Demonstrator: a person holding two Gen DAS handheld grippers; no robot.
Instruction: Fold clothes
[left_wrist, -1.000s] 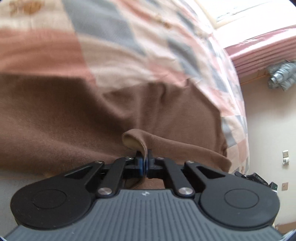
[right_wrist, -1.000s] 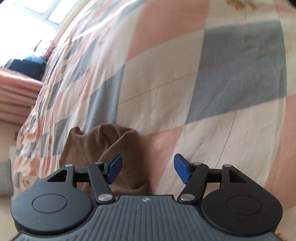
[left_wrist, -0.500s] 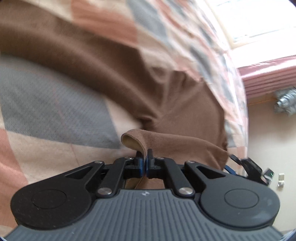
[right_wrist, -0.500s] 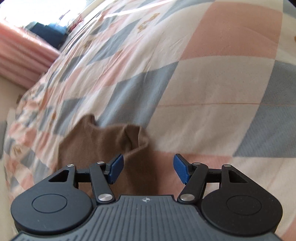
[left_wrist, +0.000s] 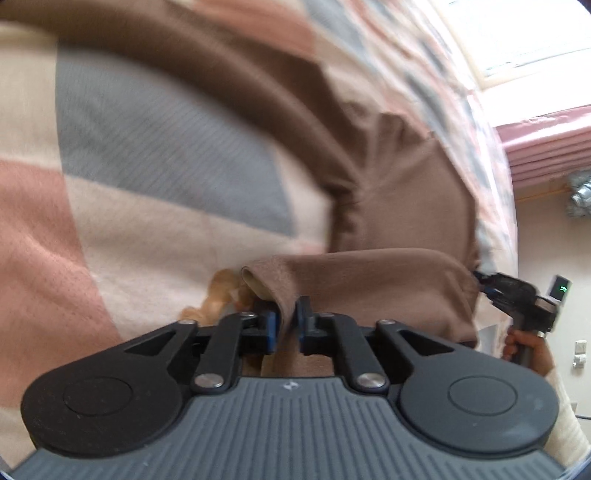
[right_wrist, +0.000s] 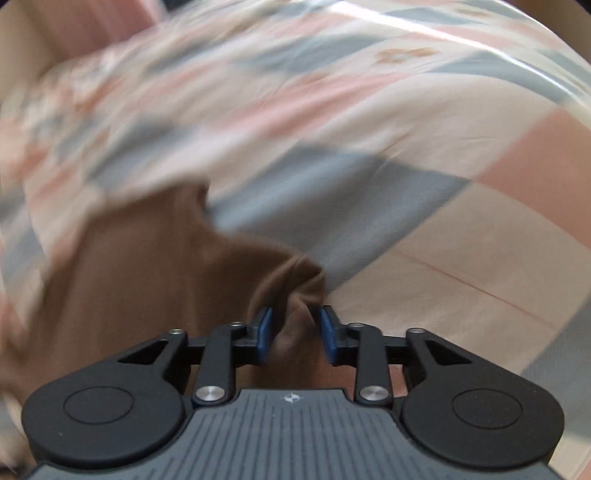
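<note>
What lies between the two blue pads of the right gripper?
A bunched fold of the brown garment sits between the right gripper's pads, seen in the right wrist view.

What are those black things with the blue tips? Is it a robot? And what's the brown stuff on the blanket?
It isn't a robot. A person holds two pinching tools, one in each hand, and each tool has a camera looking along its fingers. One picture comes from the left gripper, the other from the right gripper. The brown stuff is a piece of clothing being folded on a checked blanket in pink, grey and cream. The left gripper pinches a fold of the cloth. The right gripper's blue fingers sit either side of another bunch of it, with a gap remaining. In the left picture you can see the person's hand.
</note>
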